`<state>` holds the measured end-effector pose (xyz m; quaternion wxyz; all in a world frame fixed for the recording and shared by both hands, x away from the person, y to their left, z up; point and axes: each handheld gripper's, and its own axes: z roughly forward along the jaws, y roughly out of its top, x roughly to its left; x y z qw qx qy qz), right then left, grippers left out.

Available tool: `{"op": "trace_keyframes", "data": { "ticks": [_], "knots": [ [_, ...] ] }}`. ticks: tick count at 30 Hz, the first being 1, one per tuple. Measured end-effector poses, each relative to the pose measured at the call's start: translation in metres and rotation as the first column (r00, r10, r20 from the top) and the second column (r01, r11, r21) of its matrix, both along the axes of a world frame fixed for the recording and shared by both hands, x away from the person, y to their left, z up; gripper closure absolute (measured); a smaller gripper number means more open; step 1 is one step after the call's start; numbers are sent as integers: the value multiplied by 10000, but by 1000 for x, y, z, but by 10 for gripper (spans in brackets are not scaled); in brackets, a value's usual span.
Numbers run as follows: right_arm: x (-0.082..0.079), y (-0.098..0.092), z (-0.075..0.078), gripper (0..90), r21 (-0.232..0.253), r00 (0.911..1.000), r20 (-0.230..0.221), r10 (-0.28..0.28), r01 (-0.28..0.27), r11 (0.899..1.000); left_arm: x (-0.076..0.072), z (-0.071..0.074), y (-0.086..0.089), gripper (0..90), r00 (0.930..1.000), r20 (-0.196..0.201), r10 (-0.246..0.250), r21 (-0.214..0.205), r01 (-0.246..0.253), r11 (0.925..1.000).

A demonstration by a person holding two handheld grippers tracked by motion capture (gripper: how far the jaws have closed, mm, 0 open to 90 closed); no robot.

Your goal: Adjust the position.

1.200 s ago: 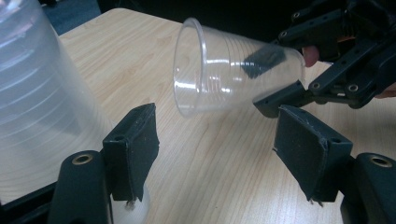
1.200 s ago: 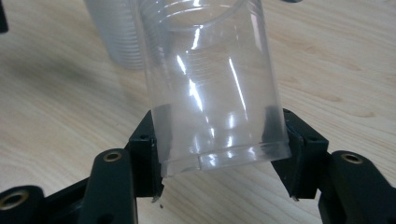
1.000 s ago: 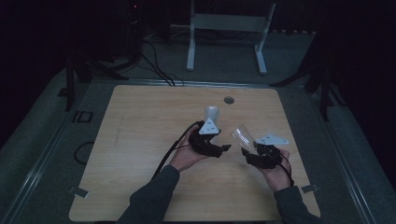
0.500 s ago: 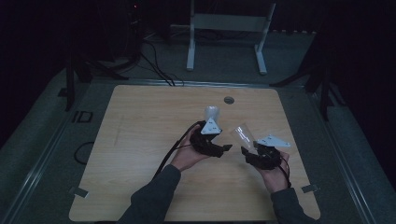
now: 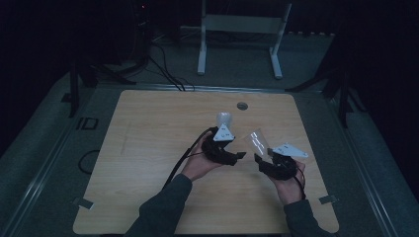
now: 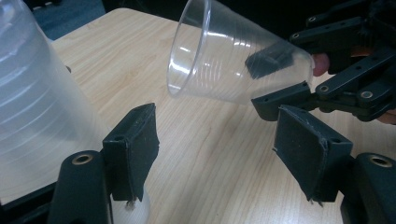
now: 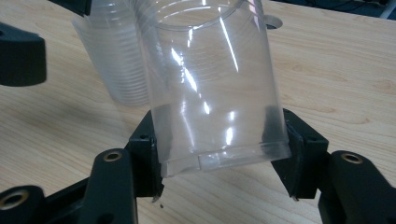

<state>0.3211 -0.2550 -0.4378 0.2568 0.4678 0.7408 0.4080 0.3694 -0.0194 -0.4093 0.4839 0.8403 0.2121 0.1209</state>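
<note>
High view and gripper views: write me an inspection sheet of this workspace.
Surface: wooden table, bare, with a round hole near the far edge.
Job's things: clear cup, tilted and off the table; cup stack beside it.
Clutter: nothing seen.
Grippers: right gripper shut on the clear cup near its base; left gripper open, nothing between its jaws, the stack outside one jaw.
Cables: cable trailing from the left gripper; floor cables beyond the table.
Surroundings: white frame behind; dark room.
</note>
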Motion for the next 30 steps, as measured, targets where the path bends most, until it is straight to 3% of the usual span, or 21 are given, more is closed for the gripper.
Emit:
{"op": "trace_keyframes", "data": {
  "ticks": [10, 30],
  "knots": [
    [-2, 2, 3, 424, 313, 9993, 338, -137, 126, 9994, 2, 0, -3, 299, 9998, -136, 171, -109, -173, 9998],
    [-9, 0, 8, 424, 754, 9910, 1315, -264, 165, 9970, 4, 3, -10, 276, 9986, -536, 25, -447, -49, 9990]
  ]
}}
